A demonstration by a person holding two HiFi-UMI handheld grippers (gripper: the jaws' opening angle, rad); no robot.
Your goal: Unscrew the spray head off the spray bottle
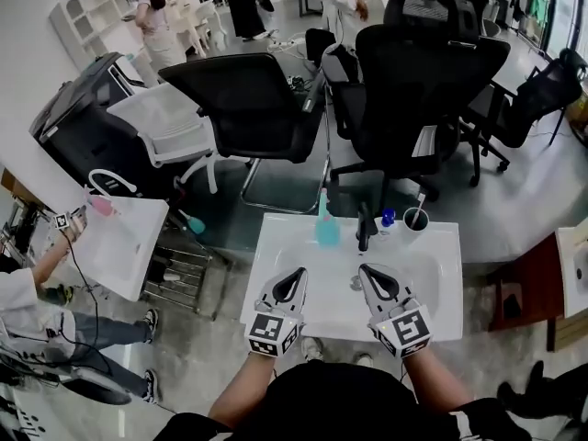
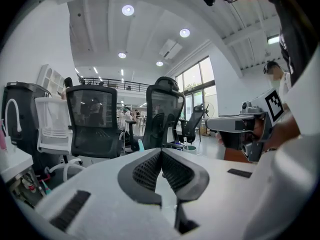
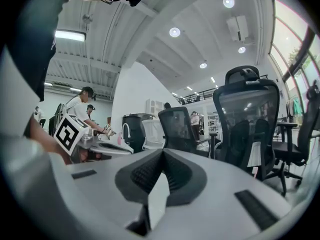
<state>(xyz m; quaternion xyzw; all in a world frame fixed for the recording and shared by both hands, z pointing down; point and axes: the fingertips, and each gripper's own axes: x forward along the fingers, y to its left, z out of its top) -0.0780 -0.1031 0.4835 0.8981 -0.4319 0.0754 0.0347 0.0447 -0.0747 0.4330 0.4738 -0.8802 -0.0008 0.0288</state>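
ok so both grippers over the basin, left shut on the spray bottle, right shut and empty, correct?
No. The left gripper is shut on nothing: the left gripper view shows its jaws together and empty. The spray bottle stands untouched at the basin's back rim. The rest holds.

We wore a black top (image 1: 335, 401). Our left tool (image 1: 295, 276) and right tool (image 1: 368, 272) had pale grey shells, with black ribbed pads (image 2: 146, 171) set in dark, rounded frames. Each tool carried a white cube (image 1: 273, 332) at its back, printed with bold black square markers.
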